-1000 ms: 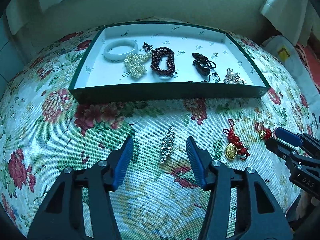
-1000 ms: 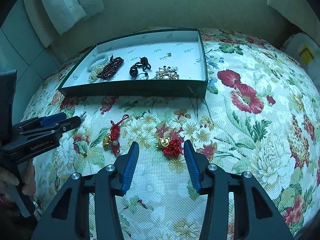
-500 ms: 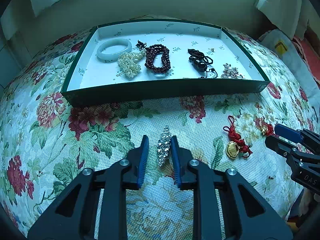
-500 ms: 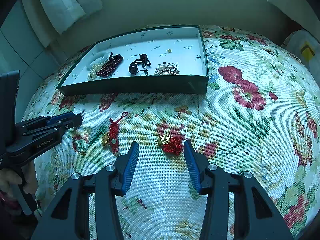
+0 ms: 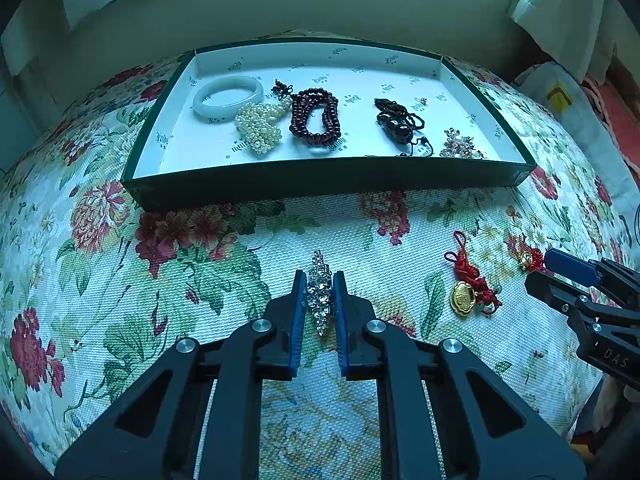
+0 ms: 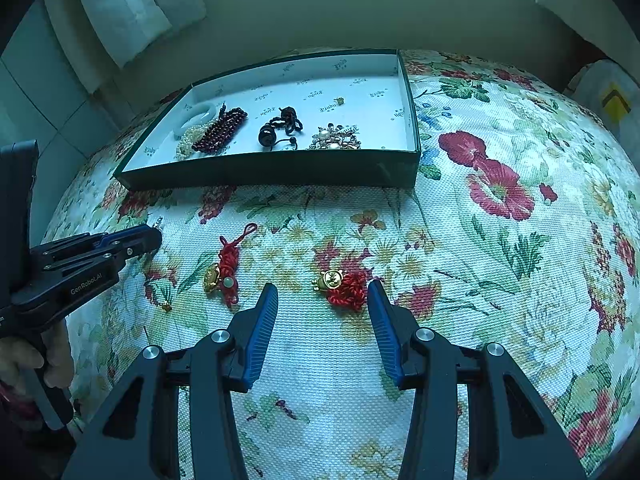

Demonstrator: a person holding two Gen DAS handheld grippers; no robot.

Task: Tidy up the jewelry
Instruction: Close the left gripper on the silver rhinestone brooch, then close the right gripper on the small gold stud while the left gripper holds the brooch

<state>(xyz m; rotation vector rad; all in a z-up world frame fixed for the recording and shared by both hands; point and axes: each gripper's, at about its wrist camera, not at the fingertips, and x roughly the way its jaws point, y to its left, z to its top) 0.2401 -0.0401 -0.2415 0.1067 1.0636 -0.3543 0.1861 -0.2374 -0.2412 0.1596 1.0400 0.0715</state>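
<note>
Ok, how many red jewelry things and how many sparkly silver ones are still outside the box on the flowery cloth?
Red knotted charms with gold: 2
Sparkly silver clip: 1
Total: 3

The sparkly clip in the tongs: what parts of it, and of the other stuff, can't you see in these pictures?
- Sparkly clip: left wrist view, its sides are covered by the blue pads of the left tongs, which have just closed on it.
- Right wrist view: the left tongs' black body hides most of the clip.
- White bangle: right wrist view, half hidden behind the dark red beads.
- Box print: too small to read.
</note>
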